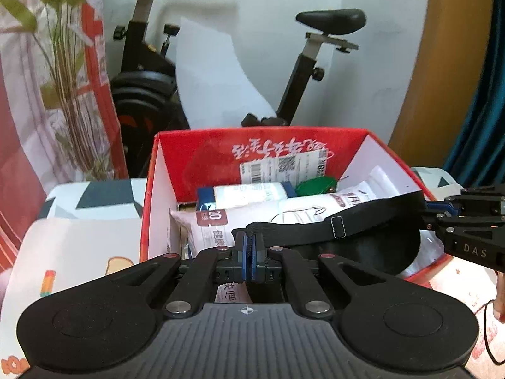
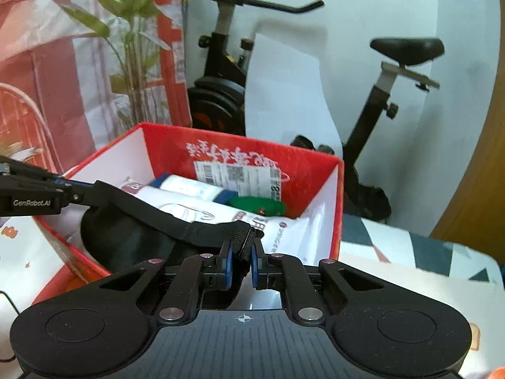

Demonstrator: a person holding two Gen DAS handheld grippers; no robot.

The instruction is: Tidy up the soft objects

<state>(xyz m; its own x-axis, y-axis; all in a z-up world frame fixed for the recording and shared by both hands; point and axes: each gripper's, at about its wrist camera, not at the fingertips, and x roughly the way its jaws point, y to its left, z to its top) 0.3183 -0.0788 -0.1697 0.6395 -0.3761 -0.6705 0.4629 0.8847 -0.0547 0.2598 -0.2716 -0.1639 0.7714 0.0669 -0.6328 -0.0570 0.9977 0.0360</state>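
Box point(image 1: 151, 189) red outside, white inside; hat point(image 1: 363, 221) black; packets point(image 1: 252, 218) white; disc point(image 1: 315, 186) green.

We see a soft surface with a printed cover point(image 1: 72, 252), white with grey and dark geometric shapes and some small cartoon pictures. It looks like a bed, but we cannot say for sure. Directly on it stands an open red box point(image 1: 148, 208), white on its inner side walls. In the left wrist view the cover spreads to the left of the box, and in the right wrist view it shows to the right of the box point(image 2: 339, 195) and also at its left corner.
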